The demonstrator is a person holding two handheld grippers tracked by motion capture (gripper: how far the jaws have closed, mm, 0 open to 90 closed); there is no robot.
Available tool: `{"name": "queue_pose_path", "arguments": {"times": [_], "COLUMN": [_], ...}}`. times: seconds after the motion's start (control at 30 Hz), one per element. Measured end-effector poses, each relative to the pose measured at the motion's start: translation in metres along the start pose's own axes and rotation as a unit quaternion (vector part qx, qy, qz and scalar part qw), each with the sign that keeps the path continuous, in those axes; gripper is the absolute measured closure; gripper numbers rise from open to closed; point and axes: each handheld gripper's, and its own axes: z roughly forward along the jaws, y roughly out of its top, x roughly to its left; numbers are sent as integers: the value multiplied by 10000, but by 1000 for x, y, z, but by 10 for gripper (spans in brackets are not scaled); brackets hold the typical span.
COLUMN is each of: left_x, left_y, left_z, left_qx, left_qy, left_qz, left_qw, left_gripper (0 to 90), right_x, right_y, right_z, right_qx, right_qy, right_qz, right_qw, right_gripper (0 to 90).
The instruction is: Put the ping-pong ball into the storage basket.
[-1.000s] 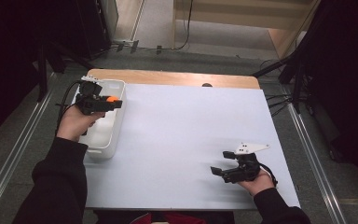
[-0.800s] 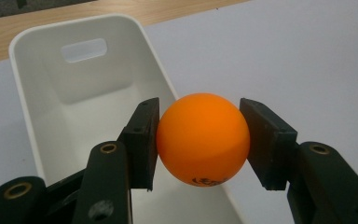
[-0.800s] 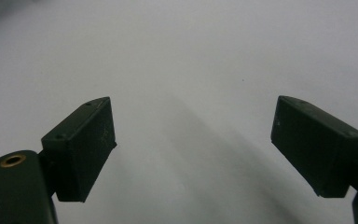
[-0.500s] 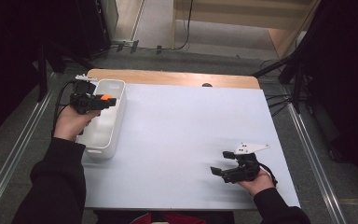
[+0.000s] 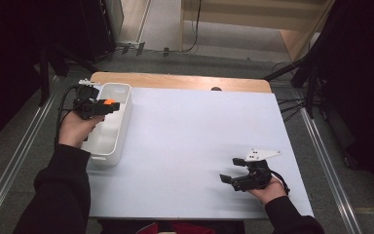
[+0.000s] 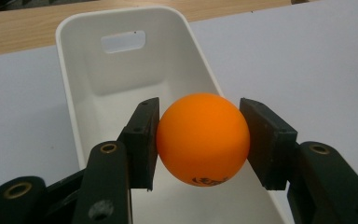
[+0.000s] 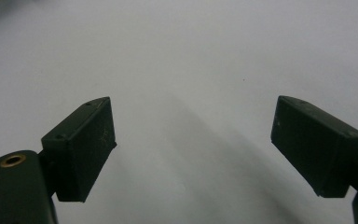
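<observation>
In the left gripper view, the left gripper (image 6: 200, 140) has its flat, matte black jaws pressed on either side of an orange ball (image 6: 203, 137), smooth and round with a faint sheen. A dark printed mark sits low on the ball, too curved away and cut short to read. The ball hangs over the open white bin (image 6: 93, 70), a long moulded plastic tub with rounded corners, glossy walls and a slot handle cut in its far end; its near end is hidden behind the jaws. From the high view the bin (image 5: 121, 112) lies along the left edge of the counter (image 5: 195, 146), reaching toward the far left corner, and the ball (image 5: 109, 102) shows as a small orange spot above the bin's far half.

Near the counter's right front corner the right gripper (image 5: 230, 170) rests in a hand with its jaws spread wide and empty above the plain, pale, matte surface. A bare wooden strip (image 5: 175, 80) runs along the far edge.
</observation>
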Motion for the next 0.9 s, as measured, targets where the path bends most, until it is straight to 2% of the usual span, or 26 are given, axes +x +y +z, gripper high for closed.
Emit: {"name": "queue_pose_path", "arguments": {"times": [0.17, 0.27, 0.43, 0.67, 0.9], "left_x": [2, 2, 6, 6, 5], "left_y": [-2, -3, -6, -7, -6], "left_z": [4, 7, 12, 16, 14], "left_qx": [39, 91, 108, 185, 133], "left_qy": [14, 150, 71, 48, 19], "left_qz": [-26, 27, -116, -120, -121], "left_qw": [10000, 9998, 9998, 9997, 9998], "left_gripper": [497, 497, 496, 476, 457], "right_x": [0, 0, 0, 0, 0], "right_y": [0, 0, 0, 0, 0], "right_z": [0, 0, 0, 0, 0], "right_qx": [3, 6, 14, 8, 17], "right_qy": [-8, 0, 2, 1, 15], "right_qz": [1, -2, -10, 0, -13], "right_qw": [10000, 10000, 10000, 10000, 10000], "right_gripper": [124, 124, 124, 124, 124]}}
